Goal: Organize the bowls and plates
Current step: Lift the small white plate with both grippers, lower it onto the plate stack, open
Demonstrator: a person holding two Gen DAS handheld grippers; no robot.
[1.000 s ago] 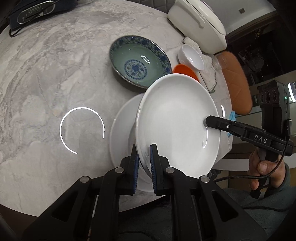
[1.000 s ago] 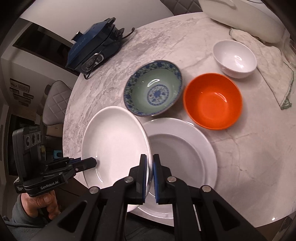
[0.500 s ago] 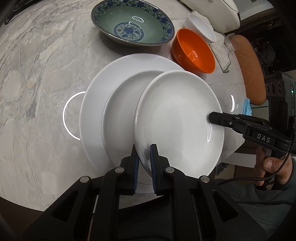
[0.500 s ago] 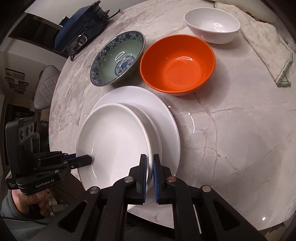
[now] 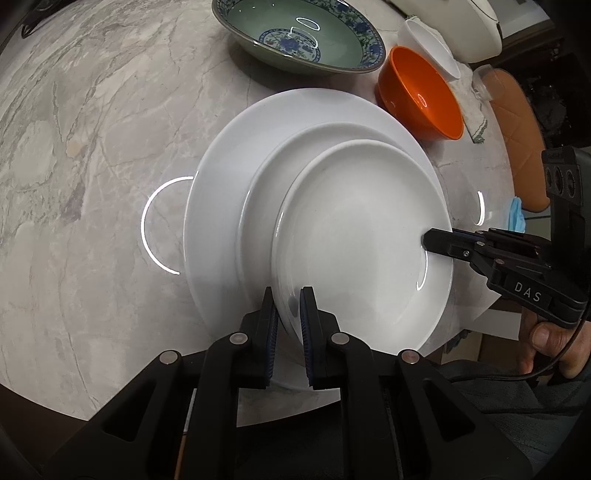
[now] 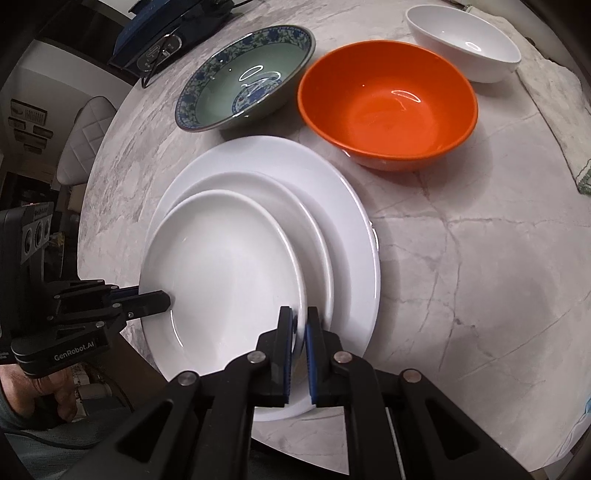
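Round grey-veined marble table (image 5: 92, 155), ring-light reflections on its surface. Folded cloth (image 6: 557, 110) lies at the far right, near the table edge. Dark blue appliance with cord (image 6: 162, 33) sits at the far left edge. White lidded pot (image 5: 461, 22) at the back. Orange-brown chair (image 5: 524, 147) beyond the table; white quilted chair (image 6: 86, 144) opposite. Blue face mask (image 5: 517, 218) below the orange-brown chair.

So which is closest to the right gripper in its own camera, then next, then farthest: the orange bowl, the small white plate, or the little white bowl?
From the right gripper:
1. Small white plate, pinched at its rim, lower left.
2. Orange bowl, farther back, centre right.
3. Little white bowl, at the far top right, behind the orange one.
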